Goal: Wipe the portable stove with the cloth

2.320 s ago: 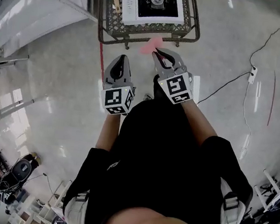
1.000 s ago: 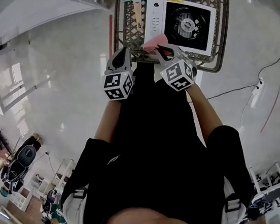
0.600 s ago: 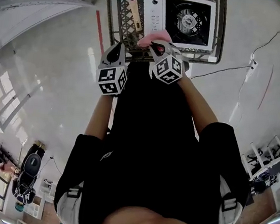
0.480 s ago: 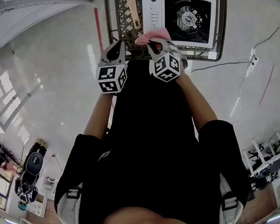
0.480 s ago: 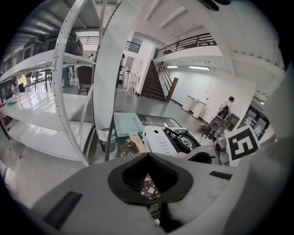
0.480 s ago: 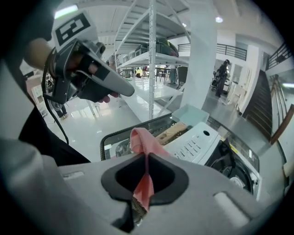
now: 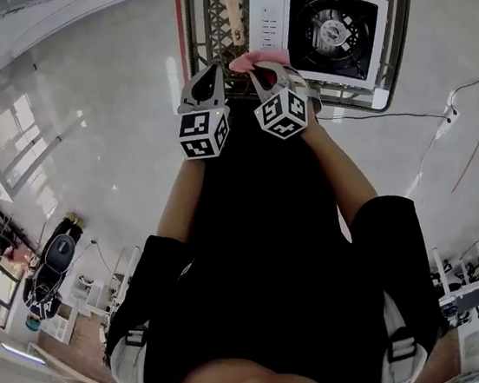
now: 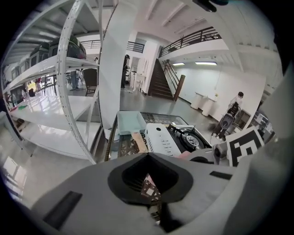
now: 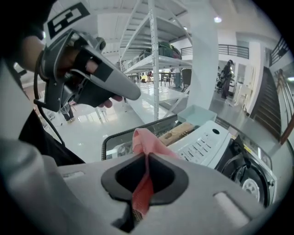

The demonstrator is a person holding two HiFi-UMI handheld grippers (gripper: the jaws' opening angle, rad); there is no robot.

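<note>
Cloth carried up to the stove; wiping had not begun.

In a couple of seconds the person had closed on the lattice table (image 7: 213,8), so the stove (image 7: 330,32) now lay just ahead of both tools. The right gripper (image 9: 147,158) had its fingers clamped on the pink cloth (image 9: 144,142), which hung over the table's near rim beside the stove's control panel, apparently not touching it. The left gripper (image 8: 148,156) had its fingers together on nothing. A short reach forward would likely start the wipe.

Lattice table (image 7: 213,3): stove (image 7: 331,27), tray (image 8: 130,123), perhaps board (image 7: 237,12)
</note>
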